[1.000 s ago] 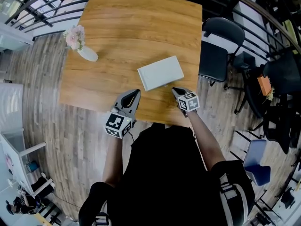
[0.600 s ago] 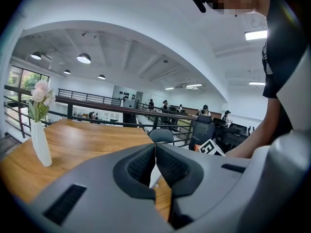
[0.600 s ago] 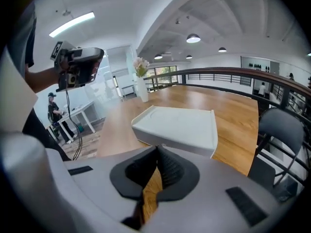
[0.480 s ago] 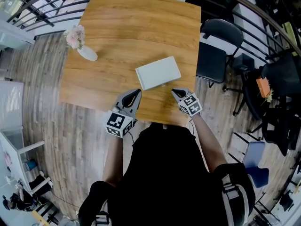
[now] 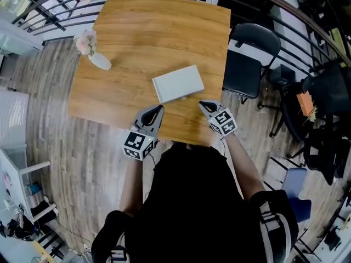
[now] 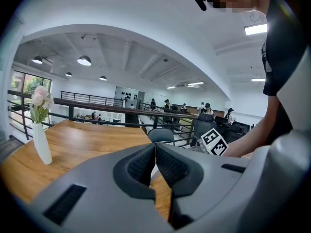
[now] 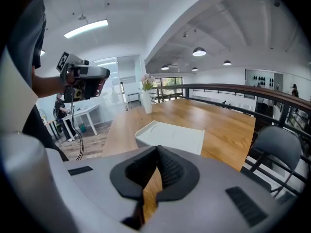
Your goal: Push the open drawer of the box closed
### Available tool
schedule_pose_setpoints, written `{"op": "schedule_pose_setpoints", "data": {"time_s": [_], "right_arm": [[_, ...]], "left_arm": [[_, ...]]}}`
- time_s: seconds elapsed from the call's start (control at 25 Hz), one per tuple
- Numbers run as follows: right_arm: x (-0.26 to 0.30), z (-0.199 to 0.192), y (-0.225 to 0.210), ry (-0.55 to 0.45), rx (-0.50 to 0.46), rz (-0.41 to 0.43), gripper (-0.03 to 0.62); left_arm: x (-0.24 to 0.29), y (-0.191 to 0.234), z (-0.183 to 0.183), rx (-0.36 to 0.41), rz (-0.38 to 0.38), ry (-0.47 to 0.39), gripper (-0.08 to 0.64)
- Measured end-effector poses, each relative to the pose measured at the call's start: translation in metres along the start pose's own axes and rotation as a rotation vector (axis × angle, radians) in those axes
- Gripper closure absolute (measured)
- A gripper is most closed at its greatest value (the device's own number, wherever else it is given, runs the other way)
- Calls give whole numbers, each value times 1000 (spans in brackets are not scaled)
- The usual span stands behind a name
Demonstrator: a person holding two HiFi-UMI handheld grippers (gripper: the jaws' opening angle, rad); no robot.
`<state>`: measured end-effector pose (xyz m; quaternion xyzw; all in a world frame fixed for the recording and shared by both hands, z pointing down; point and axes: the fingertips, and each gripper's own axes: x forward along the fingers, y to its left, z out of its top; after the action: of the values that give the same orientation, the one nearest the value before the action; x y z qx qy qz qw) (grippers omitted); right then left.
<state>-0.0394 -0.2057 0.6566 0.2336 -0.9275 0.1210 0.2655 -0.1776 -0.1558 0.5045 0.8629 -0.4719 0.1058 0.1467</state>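
Observation:
A flat white box (image 5: 177, 84) lies on the wooden table (image 5: 137, 37), near its front edge. No drawer stands out from the box in any view. My left gripper (image 5: 159, 108) is shut and empty, just in front of the box's near left corner. My right gripper (image 5: 202, 103) is also shut and empty, just in front of the near right corner. In the right gripper view the box (image 7: 170, 136) sits a short way beyond the shut jaws (image 7: 157, 152). The left gripper view looks past its shut jaws (image 6: 154, 147) at the table, with the box hidden.
A white vase of pink flowers (image 5: 90, 48) stands at the table's far left. A black chair (image 5: 244, 64) stands at the table's right side. A black railing (image 5: 55, 7) runs behind the table, with wooden floor around it.
The table and box have slid a little left in the head view. Both grippers stay shut by the table's front edge, about where they were.

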Motion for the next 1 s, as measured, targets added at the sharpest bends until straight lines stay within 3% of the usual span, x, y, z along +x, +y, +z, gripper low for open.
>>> {"op": "schedule_pose_setpoints", "data": {"time_s": [0.4,1.0], "right_arm": [[-62,7,-21,-66,-44,-27,577],[-84,50,-26,-164,-129,20,578]], "left_arm": [[1,-38,0,3,64,8,536],[8,-67,-2,-39,115,-8,537]]}}
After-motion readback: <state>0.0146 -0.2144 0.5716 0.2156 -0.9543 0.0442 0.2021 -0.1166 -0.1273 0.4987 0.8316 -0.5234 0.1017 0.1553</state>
